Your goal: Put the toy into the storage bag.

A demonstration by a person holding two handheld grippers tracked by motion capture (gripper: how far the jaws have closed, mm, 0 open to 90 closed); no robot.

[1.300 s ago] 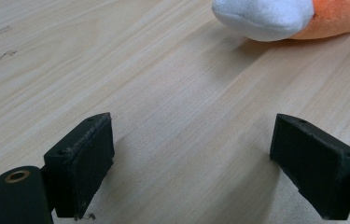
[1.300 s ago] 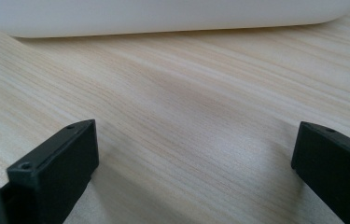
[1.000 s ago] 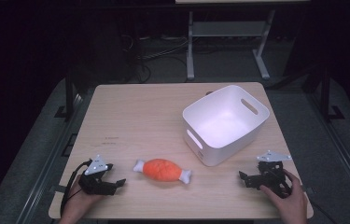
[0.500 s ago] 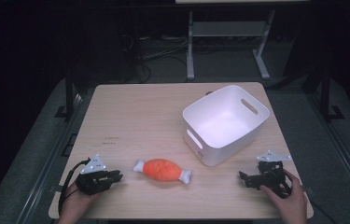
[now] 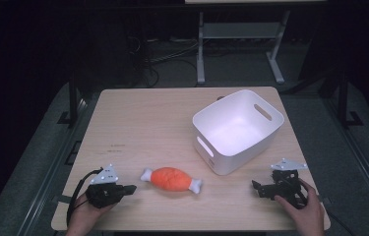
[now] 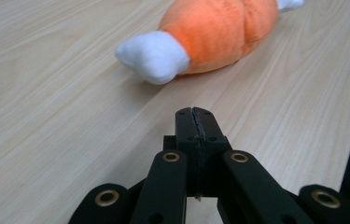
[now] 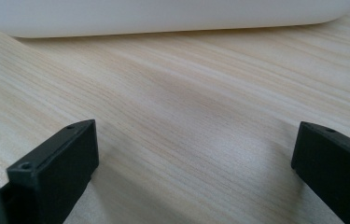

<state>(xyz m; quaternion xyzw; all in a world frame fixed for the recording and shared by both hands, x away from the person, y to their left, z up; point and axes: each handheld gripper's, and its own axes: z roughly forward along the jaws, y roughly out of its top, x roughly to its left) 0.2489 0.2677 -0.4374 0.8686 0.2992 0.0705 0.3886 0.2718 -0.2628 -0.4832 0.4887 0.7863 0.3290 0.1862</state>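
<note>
Since a second ago your left gripper (image 5: 129, 188) has gone from wide open to fully closed: its jaws have just been closing and now meet flat against each other with nothing between them, as the left gripper view (image 6: 195, 122) shows. It has also lifted slightly, its tips pointing at the orange plush drumstick (image 5: 171, 179). The drumstick itself has not moved; its near white end (image 6: 154, 56) lies just ahead of your closed jaws, close but not touching. Your right gripper (image 5: 257, 188) has stayed put on the far side of the drumstick, well apart from it, its jaws spread wide over bare table (image 7: 200, 116) and holding nothing. The white bin (image 5: 237, 129) stands beyond the drumstick, just behind your right gripper, upright and empty.
</note>
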